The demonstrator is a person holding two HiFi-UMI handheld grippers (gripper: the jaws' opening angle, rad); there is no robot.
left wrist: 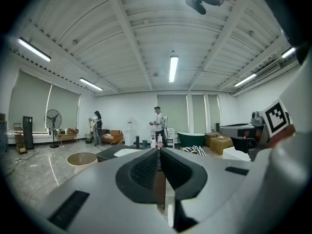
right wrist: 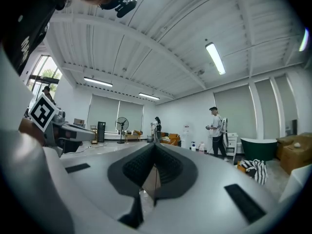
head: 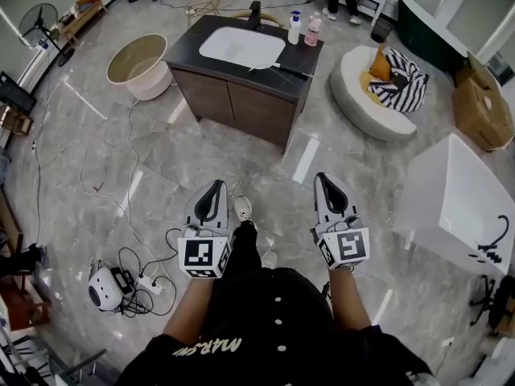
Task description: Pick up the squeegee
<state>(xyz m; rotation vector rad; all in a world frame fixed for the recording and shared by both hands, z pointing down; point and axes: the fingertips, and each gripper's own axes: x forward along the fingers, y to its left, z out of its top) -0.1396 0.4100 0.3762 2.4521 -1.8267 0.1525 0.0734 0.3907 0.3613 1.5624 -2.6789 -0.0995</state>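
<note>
Head view: squeegee [head: 283, 70] lies on the dark vanity counter [head: 187, 48], just right of the white basin [head: 241, 47], with two bottles [head: 304, 29] behind it. A round tub [head: 138, 64] stands left of the vanity. The left gripper [head: 216, 185] and right gripper [head: 324, 178] are well short of it, both clenched on nothing.

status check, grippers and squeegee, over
Left gripper and right gripper both shut, empty. Squeegee, likely the dark bar on the vanity front edge, untouched, far ahead. Cables on floor, off to the left.

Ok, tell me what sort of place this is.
Probably a bathroom showroom or staged studio: a freestanding sink vanity, a round tub and a green bathtub stand apart on an open floor.
</note>
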